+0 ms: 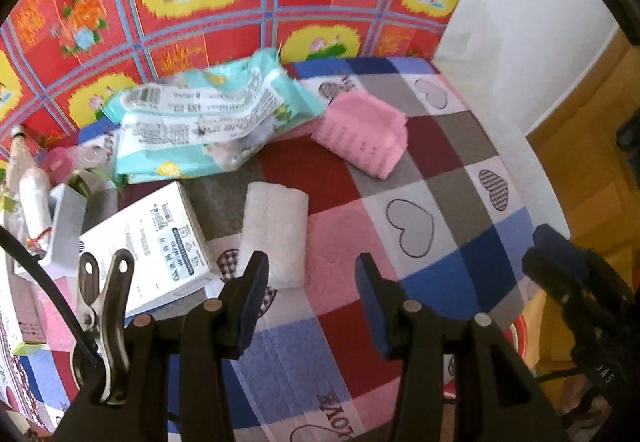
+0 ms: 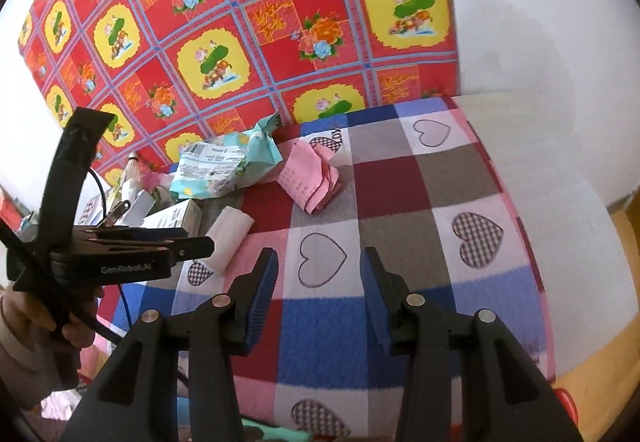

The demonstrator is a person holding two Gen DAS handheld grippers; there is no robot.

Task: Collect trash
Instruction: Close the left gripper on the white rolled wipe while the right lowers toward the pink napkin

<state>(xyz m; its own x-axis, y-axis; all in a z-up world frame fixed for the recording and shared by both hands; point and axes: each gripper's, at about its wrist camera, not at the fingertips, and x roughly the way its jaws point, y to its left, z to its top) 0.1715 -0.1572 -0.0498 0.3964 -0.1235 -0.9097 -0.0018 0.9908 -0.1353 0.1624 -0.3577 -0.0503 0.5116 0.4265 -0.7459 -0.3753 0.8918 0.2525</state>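
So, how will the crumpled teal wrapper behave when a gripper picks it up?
The teal wrapper is probably floppy, since it lies creased and crumpled on the checked cloth. It looks like thin empty film, so likely very light. Its glossy surface may slip between the pads.

The near and right parts of the checked cloth on the worktop lie bare, giving a claw free passage. Further back, a white paper roll, a pink packet and a crumpled teal wrapper stand in the way. Boxes and a bottle crowd the left edge.
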